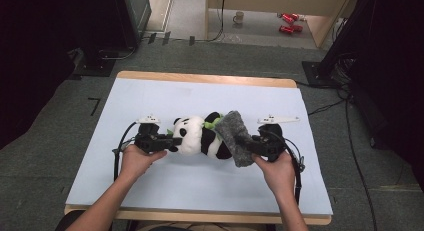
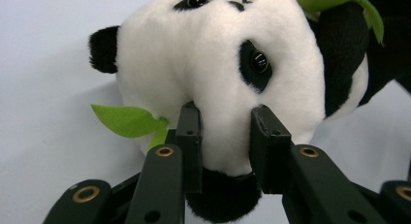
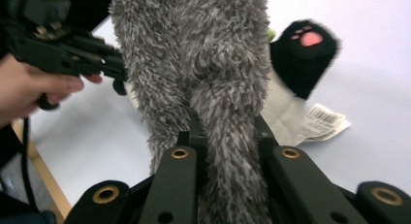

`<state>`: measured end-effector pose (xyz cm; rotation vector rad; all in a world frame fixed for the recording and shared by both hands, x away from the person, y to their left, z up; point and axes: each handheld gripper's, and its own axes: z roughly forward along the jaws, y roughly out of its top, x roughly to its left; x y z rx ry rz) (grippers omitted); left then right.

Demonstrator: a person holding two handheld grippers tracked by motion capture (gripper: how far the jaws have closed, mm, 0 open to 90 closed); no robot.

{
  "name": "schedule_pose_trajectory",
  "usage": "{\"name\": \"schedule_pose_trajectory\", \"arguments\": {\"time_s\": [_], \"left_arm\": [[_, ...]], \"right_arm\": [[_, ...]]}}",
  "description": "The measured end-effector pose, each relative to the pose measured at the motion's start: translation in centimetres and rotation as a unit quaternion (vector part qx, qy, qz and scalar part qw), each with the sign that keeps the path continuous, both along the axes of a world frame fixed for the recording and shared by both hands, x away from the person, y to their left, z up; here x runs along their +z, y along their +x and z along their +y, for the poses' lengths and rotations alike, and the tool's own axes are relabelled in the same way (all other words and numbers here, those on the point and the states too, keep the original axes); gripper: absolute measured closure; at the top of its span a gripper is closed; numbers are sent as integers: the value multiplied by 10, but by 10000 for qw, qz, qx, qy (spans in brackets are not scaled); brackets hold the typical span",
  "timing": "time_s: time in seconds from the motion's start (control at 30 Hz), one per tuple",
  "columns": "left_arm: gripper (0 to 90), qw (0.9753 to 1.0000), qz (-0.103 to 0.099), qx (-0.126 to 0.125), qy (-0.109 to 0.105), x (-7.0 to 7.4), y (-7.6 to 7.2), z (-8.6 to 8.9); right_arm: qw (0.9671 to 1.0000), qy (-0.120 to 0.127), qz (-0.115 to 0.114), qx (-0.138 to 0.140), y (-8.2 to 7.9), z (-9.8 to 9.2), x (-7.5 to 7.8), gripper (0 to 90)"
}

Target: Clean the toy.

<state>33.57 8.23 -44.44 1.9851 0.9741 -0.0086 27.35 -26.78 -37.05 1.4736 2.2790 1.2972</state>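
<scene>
Table: a wooden table (image 1: pixel 200 79) covered by a pale blue sheet (image 1: pixel 165 186), with grey carpet around it.
Panda: a black-and-white plush panda (image 1: pixel 200 136) lies on its side near the middle of the sheet, head to the left, body running right.
Leaf: a green fabric leaf (image 2: pixel 127 120) sticks out beside the panda's head, just left of the jaws in the left gripper view.
Grey cloth: a fuzzy grey cloth (image 1: pixel 237 136) is draped over the right end of the panda.
Left gripper: the left gripper (image 1: pixel 172 142), held in the person's left hand (image 1: pixel 137 161), is clamped on the panda's head; its jaws press into the white fur on either side of the muzzle.
Right gripper: the right gripper (image 1: pixel 246 143), in the right hand (image 1: pixel 277 171), pinches a fold of the grey cloth between its jaws.
Paw: a black paw with pink pads (image 3: pixel 304 47) shows past the cloth in the right gripper view.
Tag: a white barcode tag (image 3: pixel 324 121) lies on the sheet below that paw.
</scene>
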Motion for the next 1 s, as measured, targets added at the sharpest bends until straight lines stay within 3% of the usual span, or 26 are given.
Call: {"name": "schedule_pose_trajectory", "arguments": {"time_s": [0.2, 0.4, 0.5, 0.6, 0.73, 1.0], "left_arm": [[600, 9980, -527, -216, 261, -2, -7, -1], [495, 9953, -835, -349, 341, -4, -8, 2], [452, 9937, -960, -434, 372, -5, -9, 4], [409, 9928, -1051, -457, 339, -5, -11, 7], [385, 9911, -1209, -517, 190, -4, -15, 14], [322, 9830, -1654, -785, 127, -5, -25, 22]], "right_arm": [[9996, -296, 31, 32, 7, 13, -18, 792], [9989, -469, -7, 53, 12, 19, -27, 796], [9975, -713, 28, -21, 18, 19, -34, 799], [9984, -552, 154, -14, 25, 16, -42, 799], [9983, -567, 126, -31, 33, 14, -43, 799], [9976, -658, 149, -122, 52, 10, -41, 797]]}}
